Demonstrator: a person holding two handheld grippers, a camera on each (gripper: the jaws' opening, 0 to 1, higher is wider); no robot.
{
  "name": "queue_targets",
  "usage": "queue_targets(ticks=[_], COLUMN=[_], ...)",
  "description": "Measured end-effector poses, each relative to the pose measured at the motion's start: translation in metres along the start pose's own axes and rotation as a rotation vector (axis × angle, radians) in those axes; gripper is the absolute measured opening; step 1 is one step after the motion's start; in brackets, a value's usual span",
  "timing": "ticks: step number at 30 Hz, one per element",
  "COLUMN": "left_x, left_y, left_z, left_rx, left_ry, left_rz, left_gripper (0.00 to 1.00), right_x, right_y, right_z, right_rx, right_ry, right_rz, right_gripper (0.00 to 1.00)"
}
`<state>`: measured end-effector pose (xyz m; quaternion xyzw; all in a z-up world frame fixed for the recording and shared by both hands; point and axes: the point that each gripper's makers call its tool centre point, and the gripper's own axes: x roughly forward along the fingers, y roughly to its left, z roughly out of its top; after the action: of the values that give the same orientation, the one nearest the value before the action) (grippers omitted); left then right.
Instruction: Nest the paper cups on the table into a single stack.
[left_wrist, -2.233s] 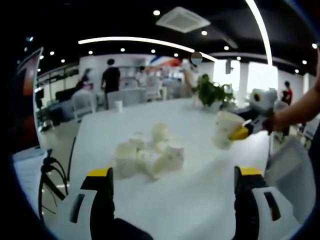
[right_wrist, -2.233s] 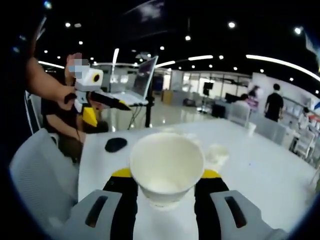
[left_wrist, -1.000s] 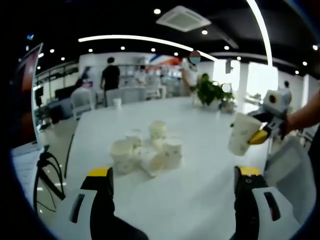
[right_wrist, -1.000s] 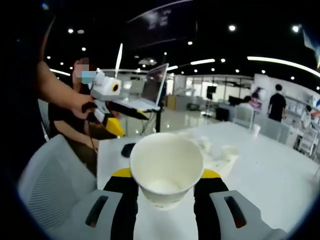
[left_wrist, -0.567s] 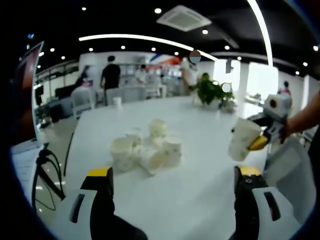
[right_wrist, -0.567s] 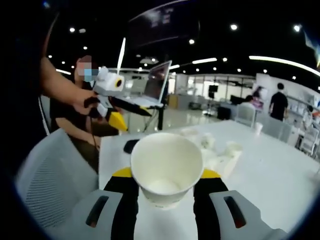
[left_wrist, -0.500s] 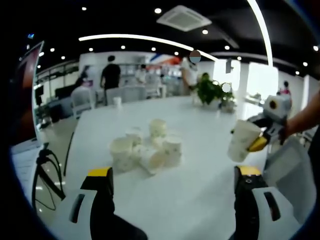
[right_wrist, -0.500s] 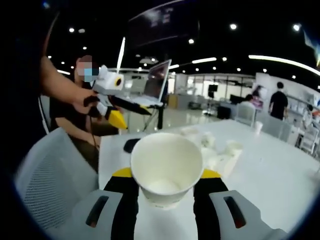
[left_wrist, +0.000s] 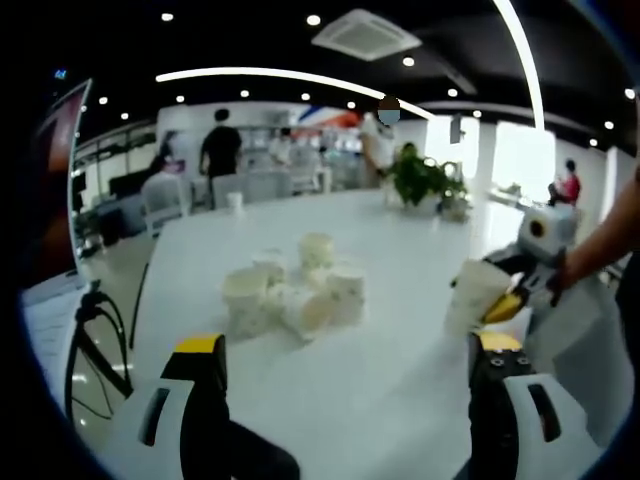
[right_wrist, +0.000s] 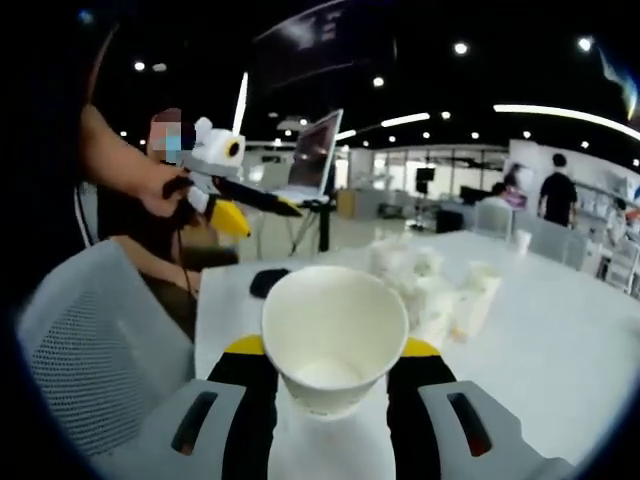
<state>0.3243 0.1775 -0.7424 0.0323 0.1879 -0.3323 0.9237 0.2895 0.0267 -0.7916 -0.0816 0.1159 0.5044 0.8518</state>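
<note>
Several white paper cups stand and lie in a loose cluster on the white table. My left gripper is open wide, low over the table's near side, with nothing between its yellow-tipped fingers. From the right comes my right gripper, shut on one paper cup just above the table. In the right gripper view that held cup sits mouth-up between the jaws of the right gripper. The cup cluster lies beyond it. The left gripper hangs open at upper left.
A black mouse lies on the table near the cluster. A grey mesh chair stands at the table's edge, with a seated person behind it. A potted plant and a lone cup stand at the far end. People stand in the background.
The right gripper with its cup has come lower and nearer the table. In the right gripper view the cup cluster looks closer and larger. The left gripper stays open.
</note>
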Motion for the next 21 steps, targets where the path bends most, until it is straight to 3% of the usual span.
queue_targets(ticks=[8,21], left_x=[-0.002,0.0], left_y=[0.003,0.004], left_z=[-0.003,0.0], left_rx=[0.0,0.002], left_ry=[0.01,0.011], left_rz=[-0.006,-0.009], left_gripper=[0.99,0.99], right_x=[0.013,0.012], right_y=[0.008,0.014], right_z=[-0.036,-0.046], right_rx=[0.012,0.031], right_ry=[0.069,0.097], right_rz=[0.02,0.033], right_gripper=[0.4,0.39])
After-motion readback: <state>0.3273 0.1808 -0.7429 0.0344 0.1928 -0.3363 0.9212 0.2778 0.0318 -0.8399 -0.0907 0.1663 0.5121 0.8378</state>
